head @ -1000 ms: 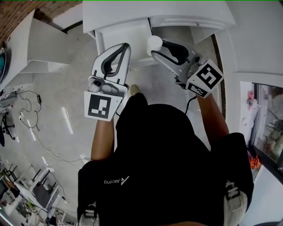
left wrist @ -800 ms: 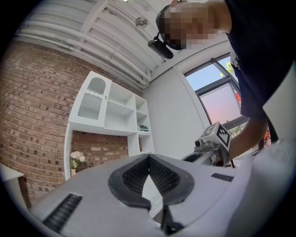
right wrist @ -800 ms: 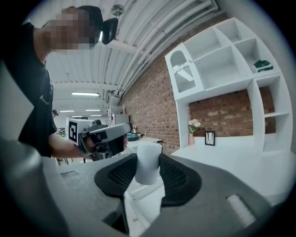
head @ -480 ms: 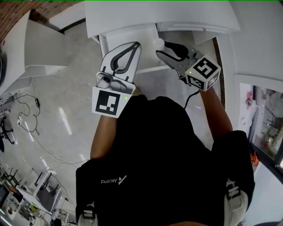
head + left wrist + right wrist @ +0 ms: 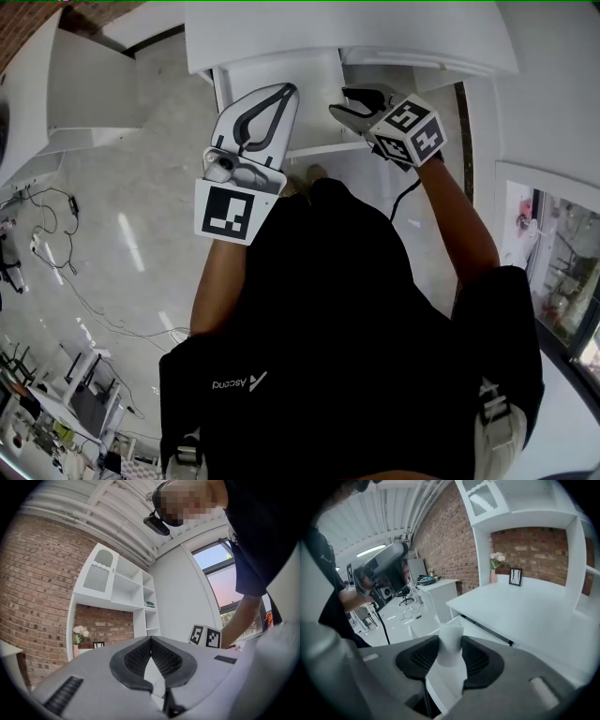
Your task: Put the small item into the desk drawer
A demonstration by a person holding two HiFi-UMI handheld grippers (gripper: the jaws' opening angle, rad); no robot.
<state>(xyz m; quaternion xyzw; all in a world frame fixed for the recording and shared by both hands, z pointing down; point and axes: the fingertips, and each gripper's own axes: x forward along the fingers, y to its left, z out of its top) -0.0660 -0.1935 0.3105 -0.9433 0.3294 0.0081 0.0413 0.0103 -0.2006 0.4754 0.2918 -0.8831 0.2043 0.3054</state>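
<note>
Right gripper (image 5: 339,101) pinches the small white item (image 5: 450,641), tipped lower over the open drawer (image 5: 314,112) than a second ago. Left gripper (image 5: 284,92) is pressed together, empty. Shirt (image 5: 356,309) print reads "Ascend".

White small item (image 5: 450,645), white drawer (image 5: 278,77) — red brick wall (image 5: 449,532)

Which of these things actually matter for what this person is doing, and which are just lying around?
In the job: small white item, clamped in the right gripper; open drawer; desk.
Just around: flower vase, picture frame, shelves, and the shut, empty left gripper.
</note>
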